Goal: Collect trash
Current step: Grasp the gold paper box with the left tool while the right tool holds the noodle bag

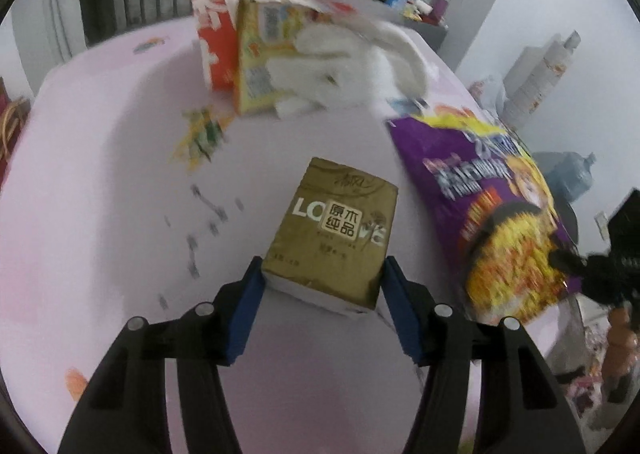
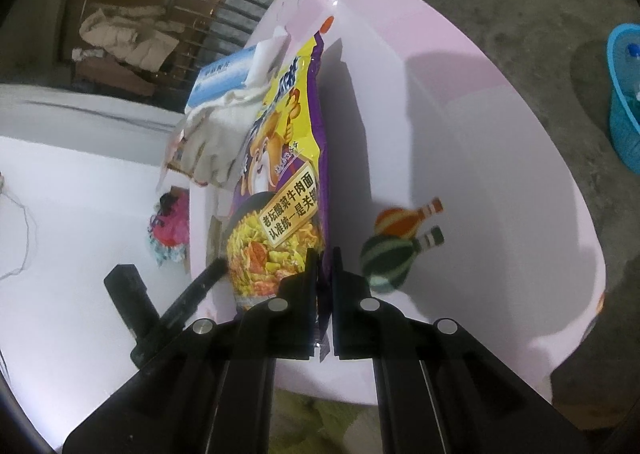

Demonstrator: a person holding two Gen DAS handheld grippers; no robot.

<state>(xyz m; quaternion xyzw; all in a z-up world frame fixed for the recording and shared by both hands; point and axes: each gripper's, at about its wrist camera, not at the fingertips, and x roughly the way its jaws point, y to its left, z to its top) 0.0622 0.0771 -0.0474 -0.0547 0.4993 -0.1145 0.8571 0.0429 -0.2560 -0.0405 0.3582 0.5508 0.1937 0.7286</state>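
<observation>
A gold tissue pack (image 1: 336, 230) lies on the pink table (image 1: 100, 173) in the left wrist view. My left gripper (image 1: 322, 266) straddles its near end, and both blue pads (image 1: 250, 302) touch its sides. A purple and yellow noodle bag (image 1: 492, 205) lies to the right of the pack. My right gripper (image 2: 326, 254) is shut on the bag's (image 2: 280, 173) purple edge, seen close in the right wrist view. From the left wrist view that gripper (image 1: 592, 274) shows as a black shape at the bag's near right corner.
At the far side of the table stand a red carton (image 1: 212, 41) and a yellow box (image 1: 260, 57), with a white cloth (image 1: 348, 65) over them. Small scraps (image 1: 200, 133) lie left of centre. A blue basket (image 2: 626, 93) sits on the floor beyond the table edge (image 2: 560, 173).
</observation>
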